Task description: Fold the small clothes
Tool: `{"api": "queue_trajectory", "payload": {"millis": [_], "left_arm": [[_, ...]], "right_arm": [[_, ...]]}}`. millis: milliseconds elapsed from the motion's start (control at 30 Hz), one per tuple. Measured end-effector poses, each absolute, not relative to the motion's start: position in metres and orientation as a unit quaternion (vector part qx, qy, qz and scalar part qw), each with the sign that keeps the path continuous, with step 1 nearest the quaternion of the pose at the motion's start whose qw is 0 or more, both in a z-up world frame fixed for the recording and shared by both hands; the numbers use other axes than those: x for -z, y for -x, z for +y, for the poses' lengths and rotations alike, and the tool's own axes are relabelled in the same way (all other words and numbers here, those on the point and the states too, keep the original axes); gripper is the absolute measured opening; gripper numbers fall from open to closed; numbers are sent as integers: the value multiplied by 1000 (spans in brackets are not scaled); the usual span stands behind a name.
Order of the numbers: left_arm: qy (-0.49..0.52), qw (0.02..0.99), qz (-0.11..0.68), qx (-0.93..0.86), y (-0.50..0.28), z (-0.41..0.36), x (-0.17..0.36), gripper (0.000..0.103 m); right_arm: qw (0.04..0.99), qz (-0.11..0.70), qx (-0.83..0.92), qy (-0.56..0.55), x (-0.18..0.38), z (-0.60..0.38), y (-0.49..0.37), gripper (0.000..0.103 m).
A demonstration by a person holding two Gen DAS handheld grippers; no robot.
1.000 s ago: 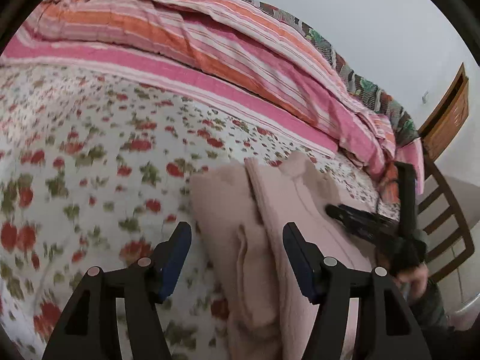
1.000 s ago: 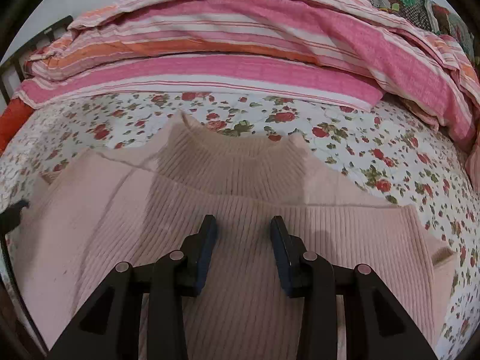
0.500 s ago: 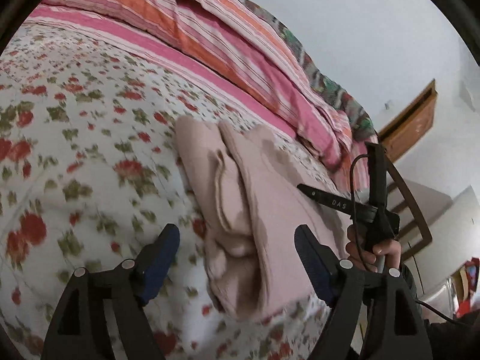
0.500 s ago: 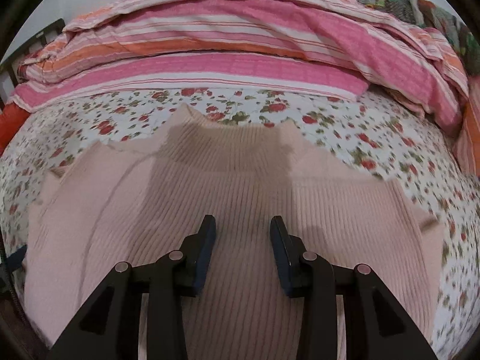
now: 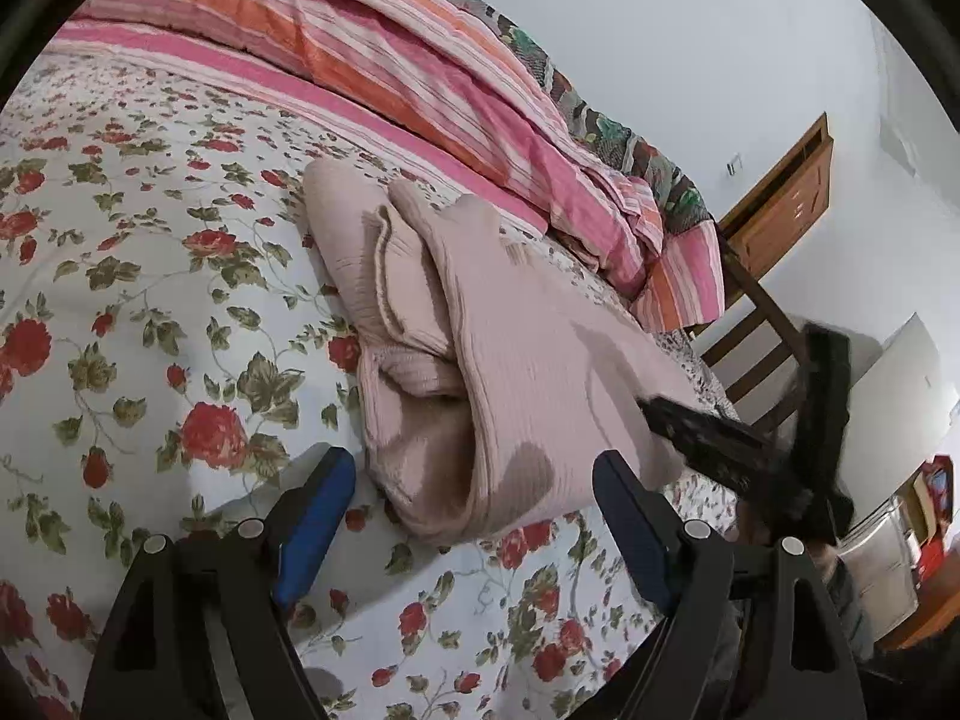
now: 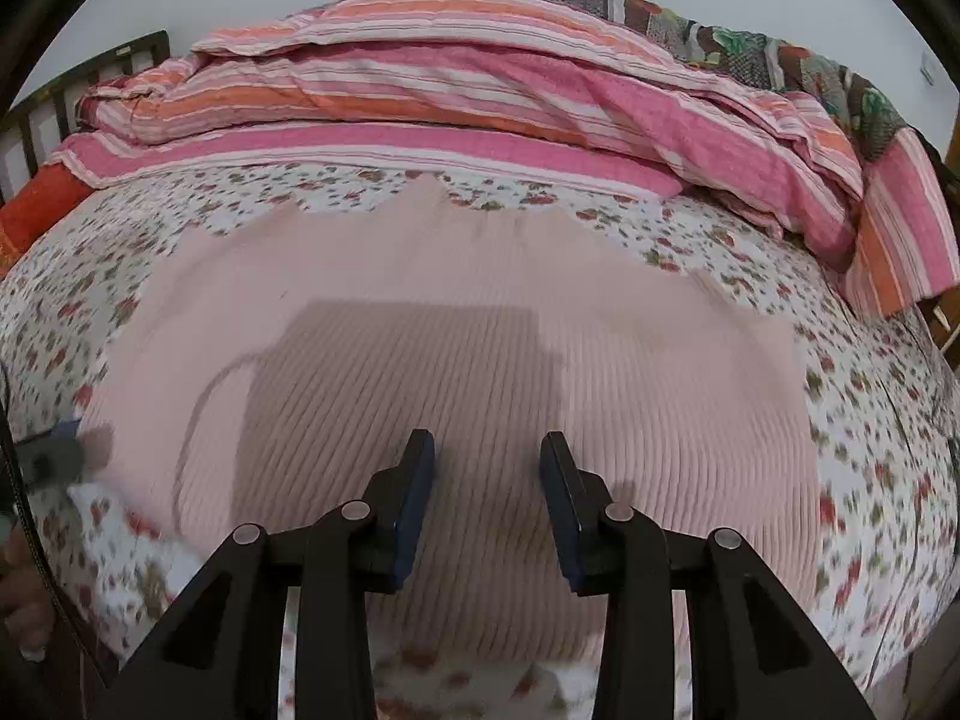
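A pale pink ribbed sweater (image 5: 510, 354) lies folded on the flowered bedsheet (image 5: 120, 276). In the left wrist view its layered folded edges face me. My left gripper (image 5: 474, 510) is open and empty, just short of the sweater's near end. The right gripper (image 5: 708, 426) shows there as a dark blurred shape at the sweater's right edge. In the right wrist view the sweater (image 6: 480, 324) fills the middle. My right gripper (image 6: 486, 480) is open above its near part, holding nothing.
A pile of pink and orange striped bedding (image 5: 420, 66) runs along the far side of the bed (image 6: 480, 78). A wooden chair (image 5: 756, 324) and a wooden door (image 5: 786, 192) stand at the right. A dark headboard (image 6: 90, 84) is at far left.
My left gripper has drawn back towards the sweater's near end and opened wider. My right gripper has pulled back and up, so more of the sweater shows. The sweater lies as before.
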State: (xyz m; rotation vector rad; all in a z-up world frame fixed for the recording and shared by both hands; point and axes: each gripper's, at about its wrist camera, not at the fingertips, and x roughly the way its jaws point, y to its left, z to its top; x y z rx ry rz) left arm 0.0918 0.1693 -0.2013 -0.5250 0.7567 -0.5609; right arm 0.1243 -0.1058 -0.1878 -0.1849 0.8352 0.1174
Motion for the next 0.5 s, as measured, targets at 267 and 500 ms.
{"api": "queue_trajectory", "payload": {"millis": [267,500], "left_arm": [[246,863,362,254,-108,157,198,83],[263,863,370,221,-116,148,197,81]], "right_arm": [[904,417,-62,65,201,-113,-86,35],[909,405,-86,34,180,-132,-77,35]]}}
